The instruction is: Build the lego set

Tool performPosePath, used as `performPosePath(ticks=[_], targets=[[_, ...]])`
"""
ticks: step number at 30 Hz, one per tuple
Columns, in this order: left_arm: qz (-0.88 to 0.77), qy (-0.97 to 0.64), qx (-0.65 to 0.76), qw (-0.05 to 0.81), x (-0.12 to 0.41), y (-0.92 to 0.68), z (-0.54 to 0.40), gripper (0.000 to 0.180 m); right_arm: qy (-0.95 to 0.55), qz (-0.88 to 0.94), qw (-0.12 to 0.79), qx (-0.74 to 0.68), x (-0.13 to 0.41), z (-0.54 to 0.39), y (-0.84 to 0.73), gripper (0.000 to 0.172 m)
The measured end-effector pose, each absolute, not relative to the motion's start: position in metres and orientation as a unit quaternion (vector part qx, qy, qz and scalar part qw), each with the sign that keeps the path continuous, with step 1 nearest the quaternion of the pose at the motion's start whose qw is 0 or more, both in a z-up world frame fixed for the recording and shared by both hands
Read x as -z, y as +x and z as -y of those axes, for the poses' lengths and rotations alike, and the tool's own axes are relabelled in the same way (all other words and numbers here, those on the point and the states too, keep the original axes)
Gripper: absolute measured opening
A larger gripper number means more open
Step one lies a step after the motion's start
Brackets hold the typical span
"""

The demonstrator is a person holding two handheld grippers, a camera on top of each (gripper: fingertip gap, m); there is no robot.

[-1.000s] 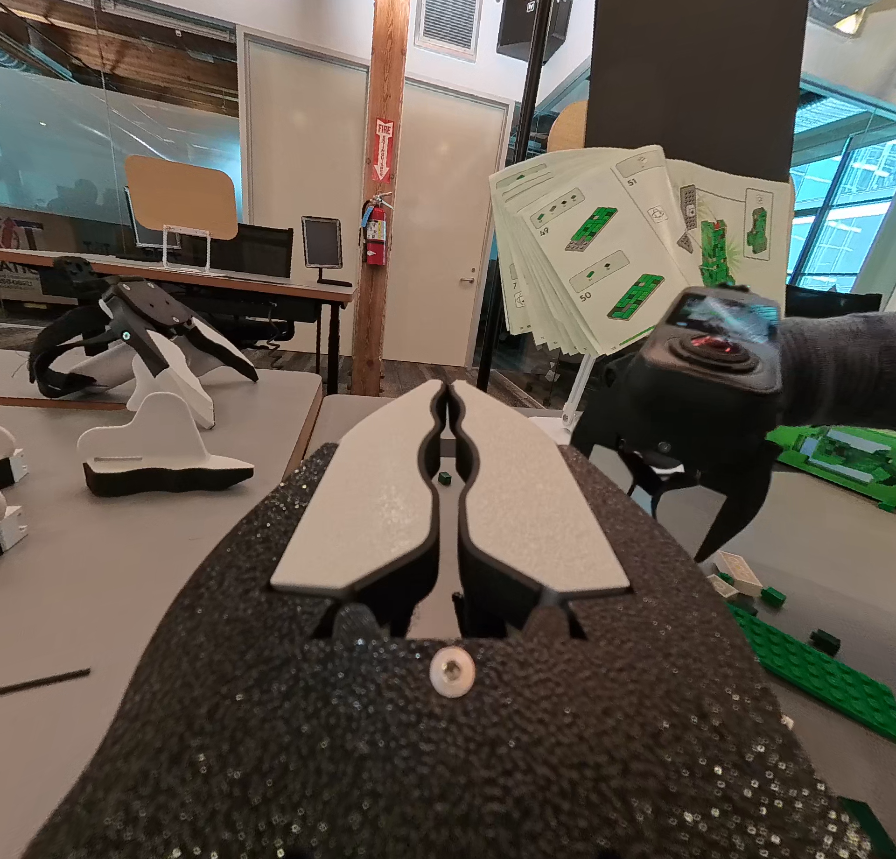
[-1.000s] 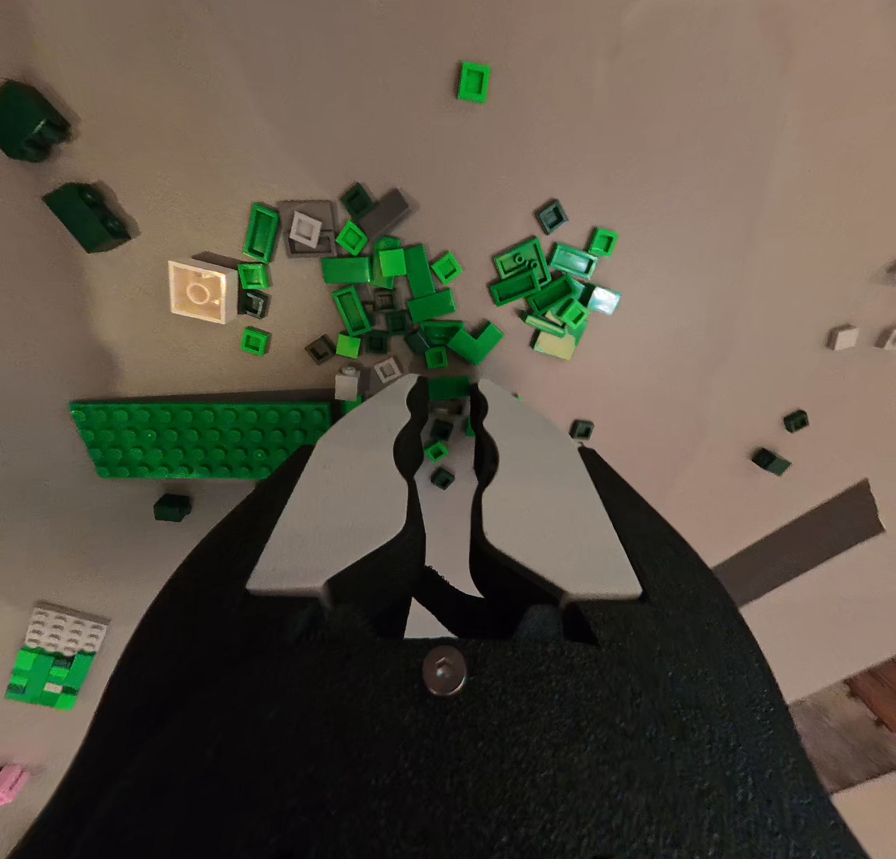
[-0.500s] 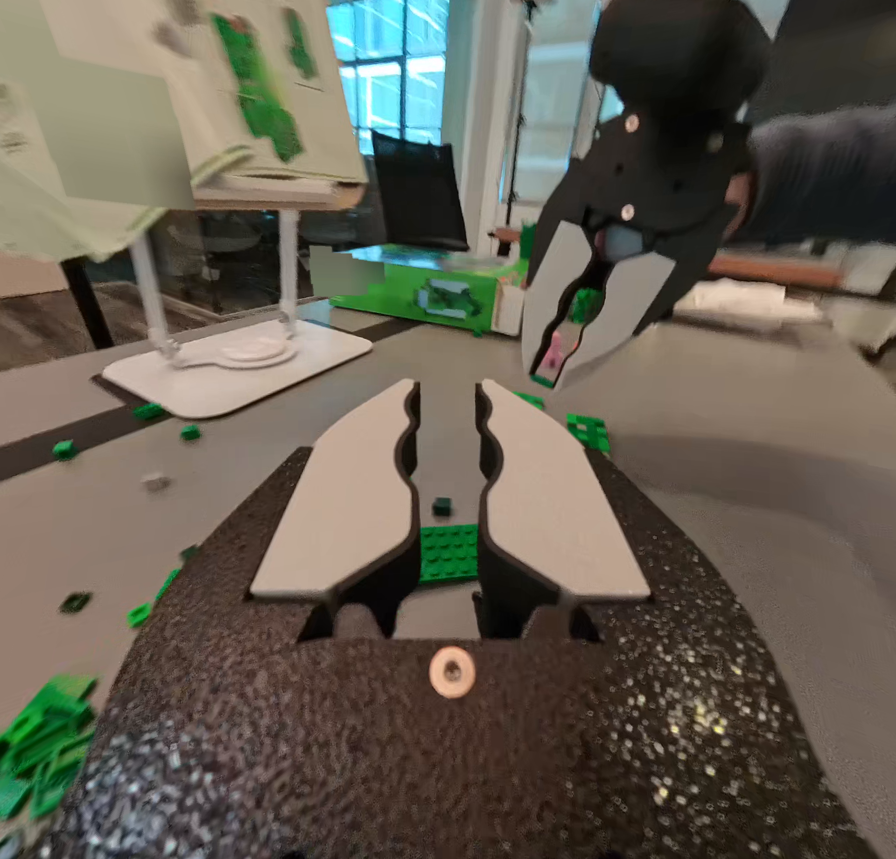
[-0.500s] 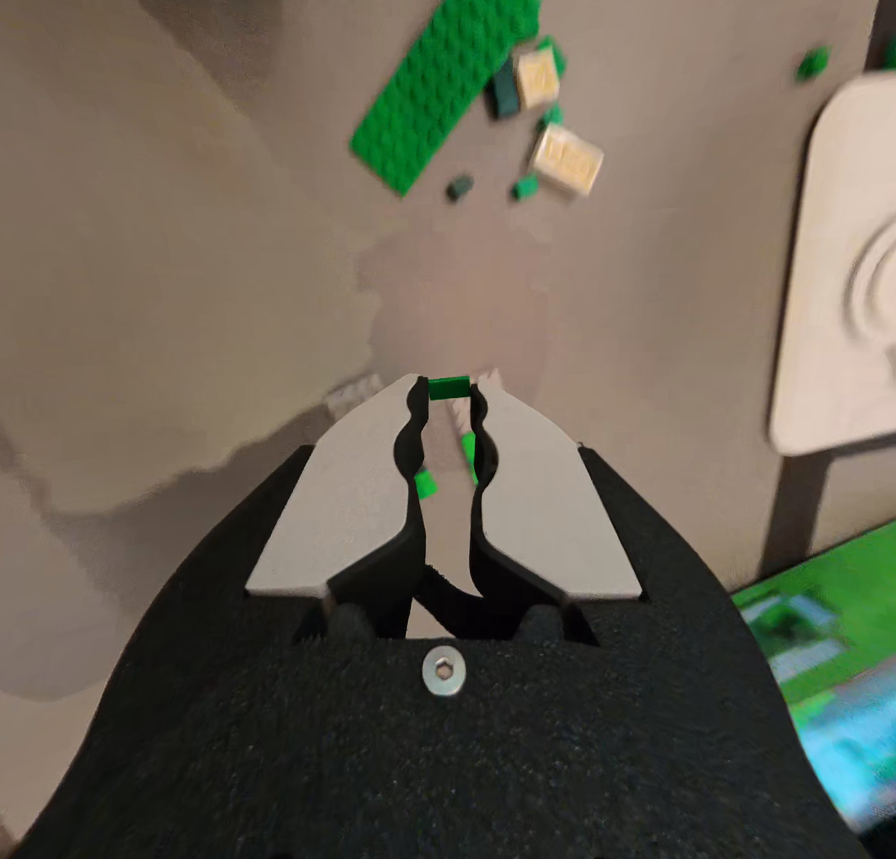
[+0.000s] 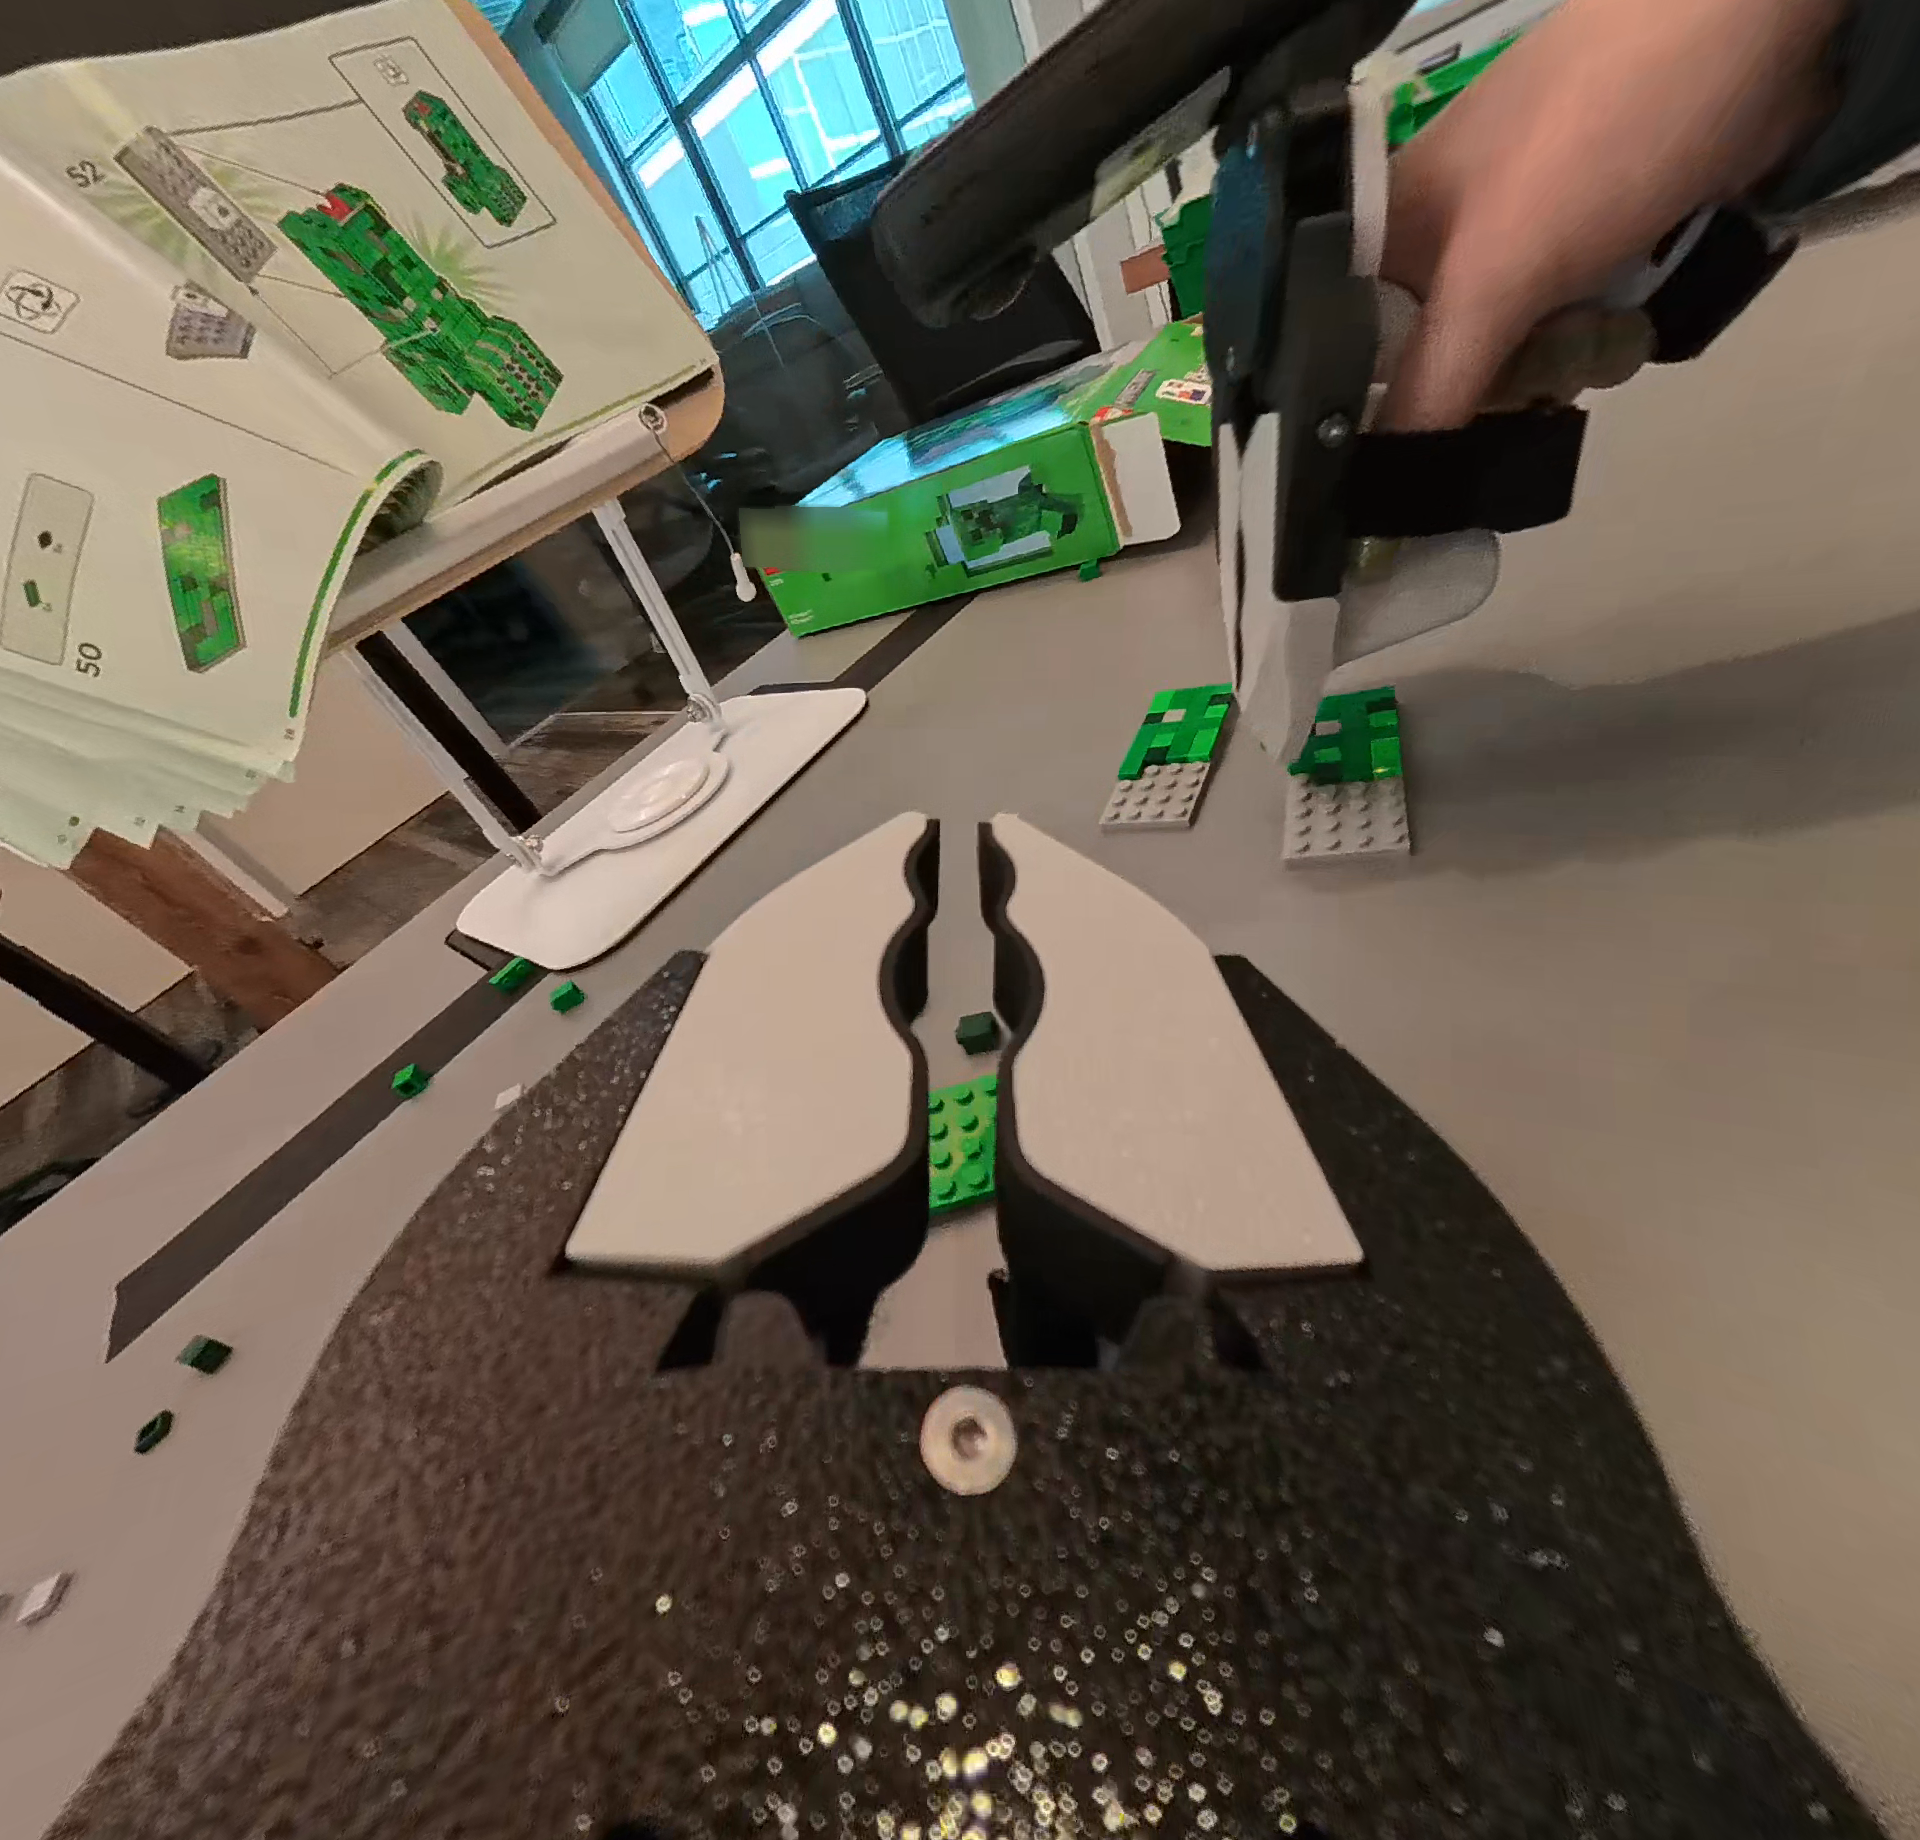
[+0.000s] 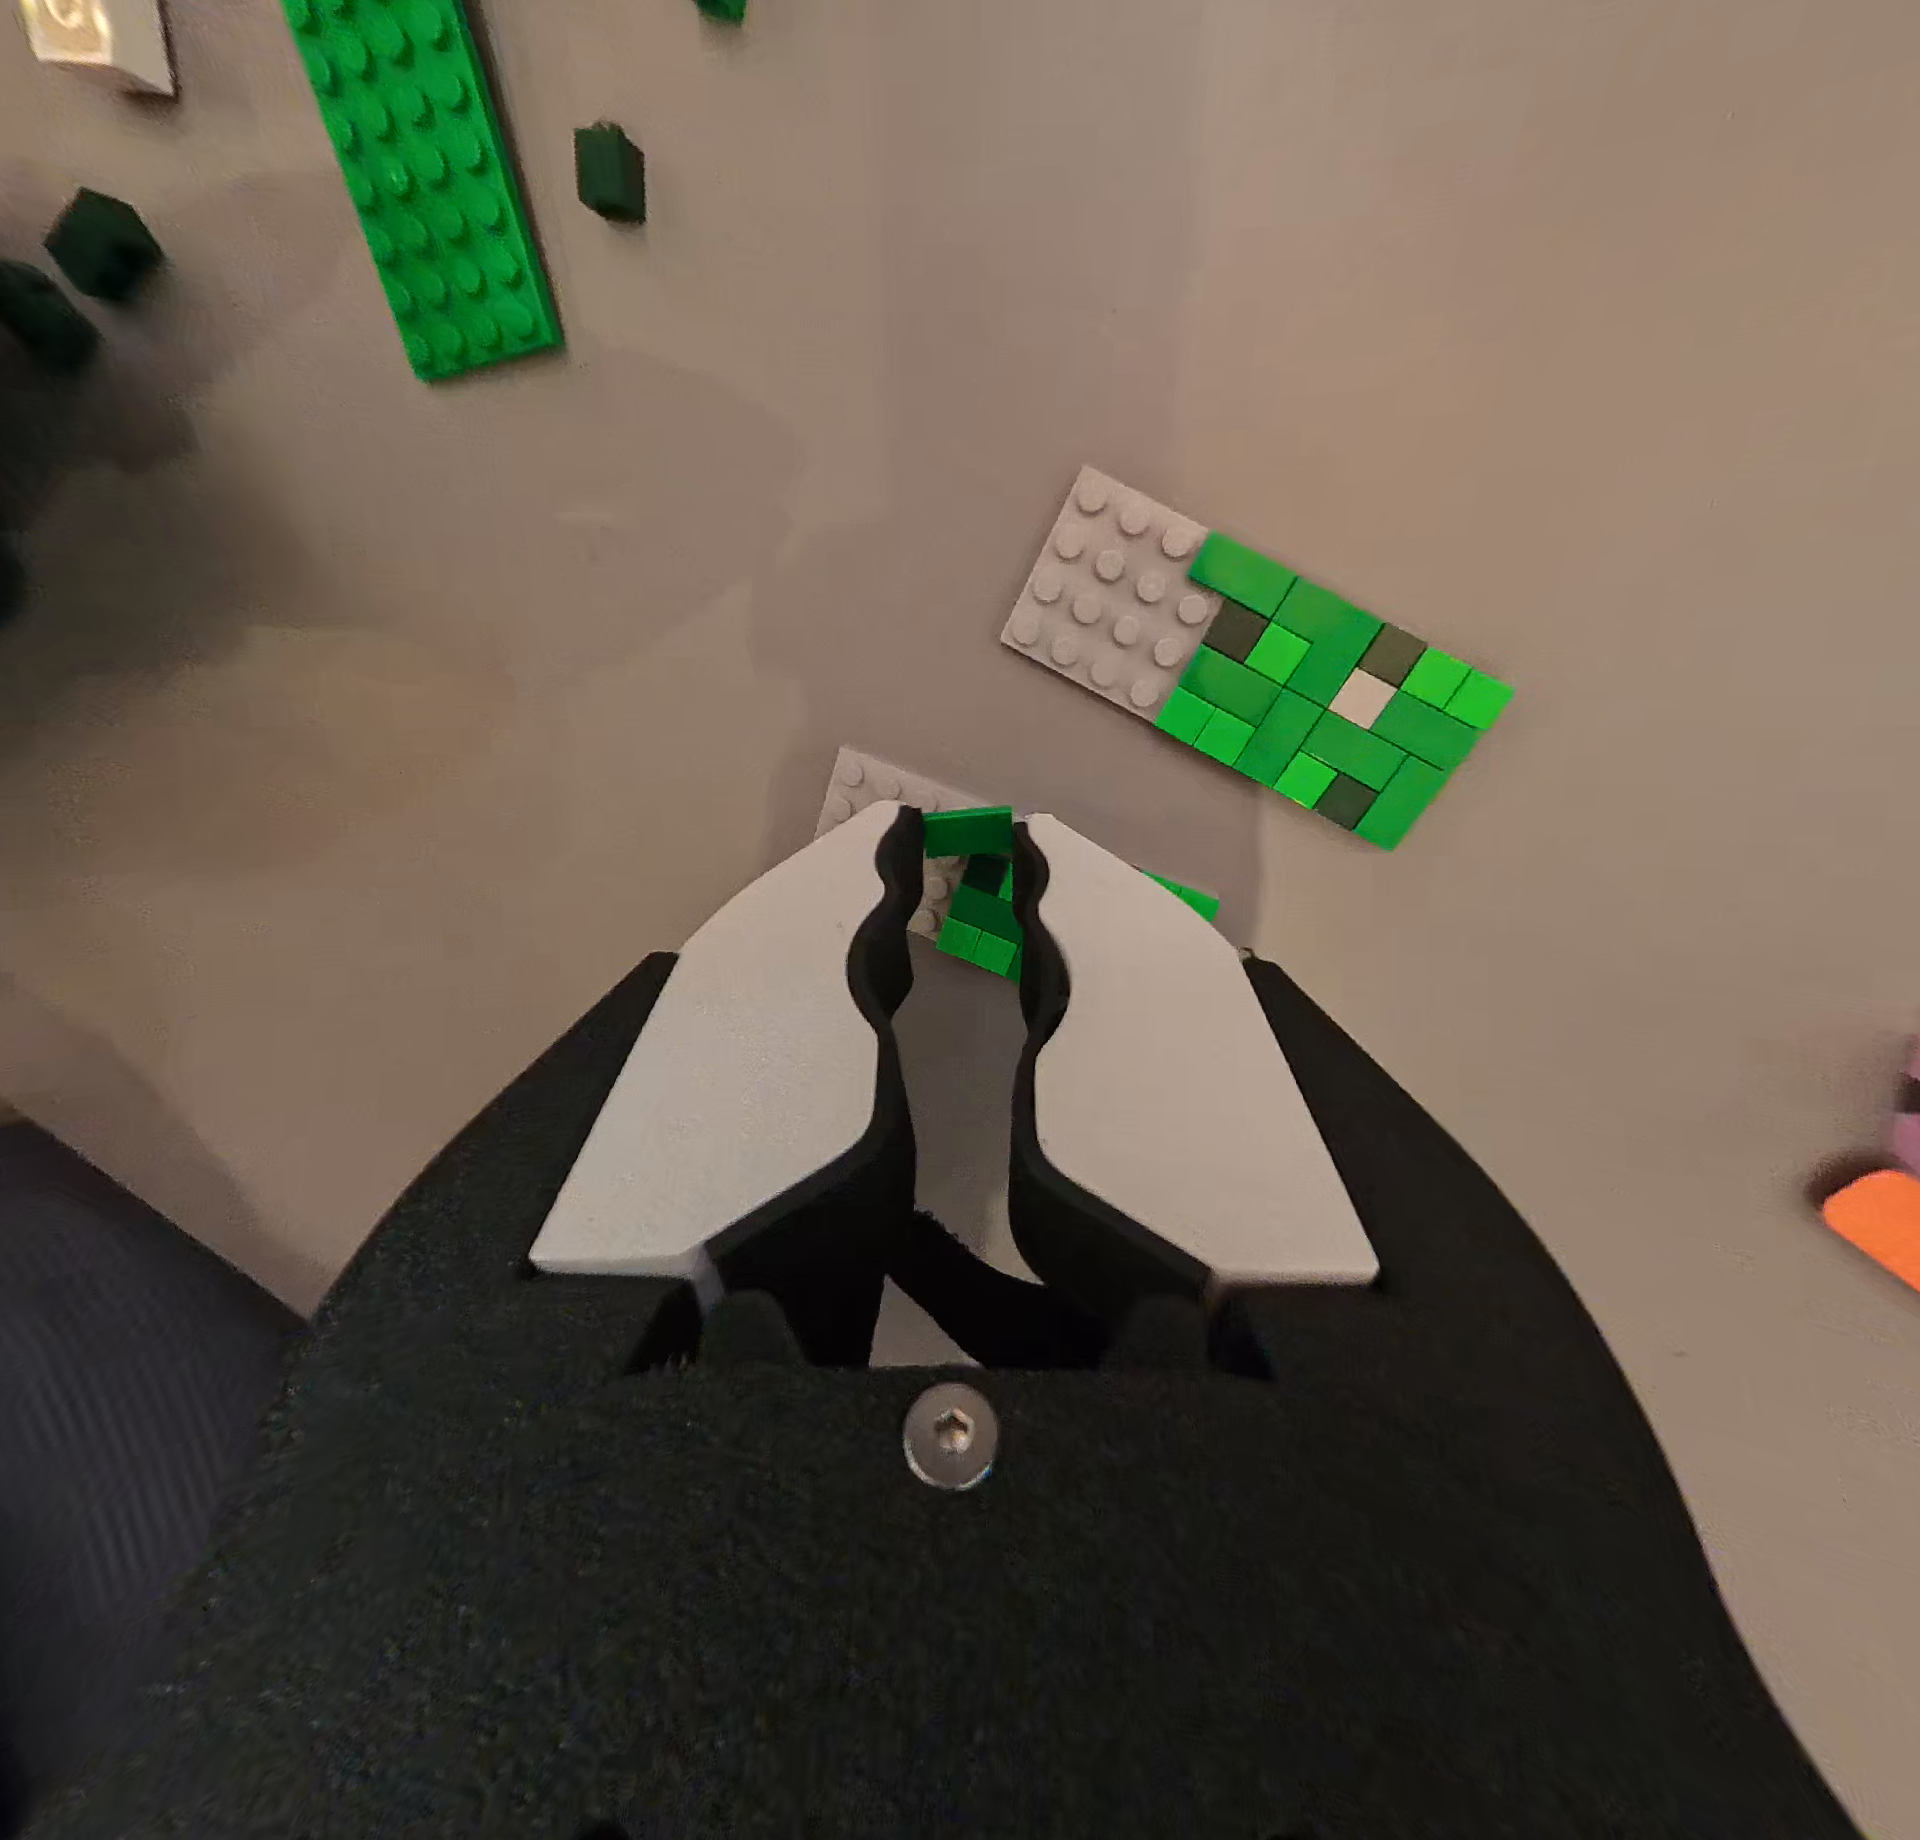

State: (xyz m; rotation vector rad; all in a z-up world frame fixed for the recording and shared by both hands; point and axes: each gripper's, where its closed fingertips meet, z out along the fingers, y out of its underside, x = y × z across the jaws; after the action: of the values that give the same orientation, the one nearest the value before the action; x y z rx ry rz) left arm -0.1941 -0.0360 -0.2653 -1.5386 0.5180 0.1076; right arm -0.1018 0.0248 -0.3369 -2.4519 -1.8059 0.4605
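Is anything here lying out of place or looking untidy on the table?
Yes. Small green bricks lie scattered loose over the grey table. The long green plate sits askew, and the two half-tiled grey plates are angled differently. Nothing looks broken.

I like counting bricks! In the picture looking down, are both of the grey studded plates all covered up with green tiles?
No. The farther grey studded plate has bare studs showing beside its smooth green tiles.
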Motion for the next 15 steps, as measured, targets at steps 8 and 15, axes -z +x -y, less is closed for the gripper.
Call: performPosePath(ticks=[8,15], targets=[[-0.247,-0.686,-0.067,0.681,0.267,-0.192,0.034,0.005,-0.785,0.613,0.026,-0.082,0.346,-0.019,-0.090,0.046],[-0.260,-0.688,-0.072,0.673,0.270,-0.188,0.034,0.008,-0.671,0.716,0.143,-0.126,0.319,-0.038,-0.070,0.054]])
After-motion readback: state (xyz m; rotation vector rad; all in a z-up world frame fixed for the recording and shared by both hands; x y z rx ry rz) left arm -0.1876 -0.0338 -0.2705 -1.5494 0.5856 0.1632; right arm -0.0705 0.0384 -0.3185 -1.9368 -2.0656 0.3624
